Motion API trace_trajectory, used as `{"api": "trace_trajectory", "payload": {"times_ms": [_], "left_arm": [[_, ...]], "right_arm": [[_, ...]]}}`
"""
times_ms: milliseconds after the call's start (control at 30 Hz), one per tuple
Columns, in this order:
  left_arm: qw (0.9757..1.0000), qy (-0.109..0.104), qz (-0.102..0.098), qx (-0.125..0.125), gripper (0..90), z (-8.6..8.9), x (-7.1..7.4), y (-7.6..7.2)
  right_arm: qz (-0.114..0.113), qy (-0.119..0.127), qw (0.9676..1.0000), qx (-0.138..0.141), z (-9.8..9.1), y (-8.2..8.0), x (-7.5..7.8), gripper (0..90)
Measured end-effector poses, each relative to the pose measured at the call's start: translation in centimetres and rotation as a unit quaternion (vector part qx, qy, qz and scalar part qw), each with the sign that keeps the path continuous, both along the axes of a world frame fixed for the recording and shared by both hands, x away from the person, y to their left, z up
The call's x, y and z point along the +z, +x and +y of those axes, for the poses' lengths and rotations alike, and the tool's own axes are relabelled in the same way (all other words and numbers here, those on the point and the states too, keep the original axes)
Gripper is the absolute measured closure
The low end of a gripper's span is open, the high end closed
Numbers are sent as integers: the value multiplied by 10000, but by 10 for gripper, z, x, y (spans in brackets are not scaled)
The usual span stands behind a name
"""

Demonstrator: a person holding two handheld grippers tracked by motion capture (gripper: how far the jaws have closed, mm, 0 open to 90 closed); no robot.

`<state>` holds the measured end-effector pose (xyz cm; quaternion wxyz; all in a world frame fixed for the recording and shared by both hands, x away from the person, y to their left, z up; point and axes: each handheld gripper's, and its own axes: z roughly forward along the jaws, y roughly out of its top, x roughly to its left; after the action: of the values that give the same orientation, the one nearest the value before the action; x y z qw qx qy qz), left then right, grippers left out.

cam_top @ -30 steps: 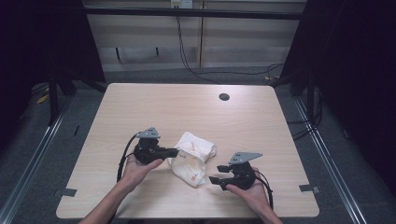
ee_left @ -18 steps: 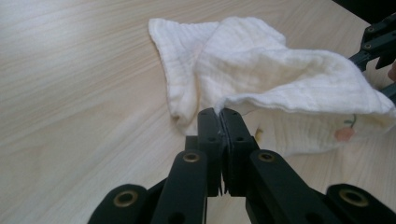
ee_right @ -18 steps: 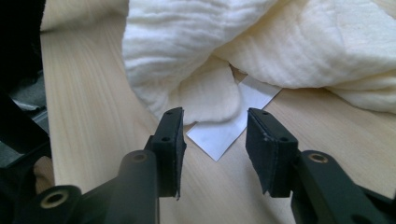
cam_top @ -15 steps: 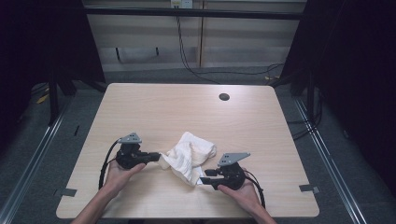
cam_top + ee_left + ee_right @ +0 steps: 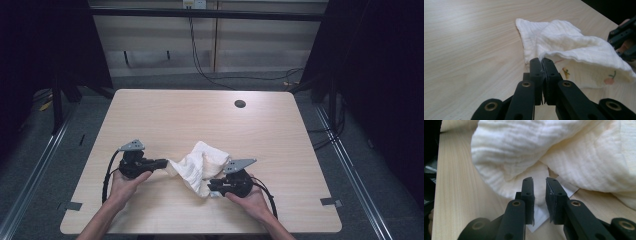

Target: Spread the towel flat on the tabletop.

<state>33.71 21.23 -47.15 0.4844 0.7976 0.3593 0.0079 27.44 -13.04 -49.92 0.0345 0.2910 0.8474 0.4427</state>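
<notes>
While the pale wooden table (image 5: 165, 115) spreads wide in the high view, its crumpled white muslin cloth (image 5: 202, 165) lies toward 6 o'clock. Close up, the left gripper (image 5: 542, 61) clamps a cloth edge beside small fruit prints; the right gripper (image 5: 539, 182) gapes slightly, ungrasping.

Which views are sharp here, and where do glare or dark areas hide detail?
High view: table evenly lit, surroundings almost black. Left gripper view: glare on the wood at upper left, cloth sharp, near jaws soft. Right gripper view: cloth weave crisp, far left edge dark.
</notes>
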Motion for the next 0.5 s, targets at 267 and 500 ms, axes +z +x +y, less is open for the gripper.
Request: {"api": "trace_trajectory", "payload": {"times_ms": [267, 500], "left_arm": [[9998, 1, 36, 184, 877, 12, -2, 3], [9997, 2, 81, 230, 876, 18, -3, 4]], "right_arm": [[-62, -85, 9998, 148, 4, -5, -3, 710], [-272, -269, 9991, 195, 4, -15, -5, 550]]}}
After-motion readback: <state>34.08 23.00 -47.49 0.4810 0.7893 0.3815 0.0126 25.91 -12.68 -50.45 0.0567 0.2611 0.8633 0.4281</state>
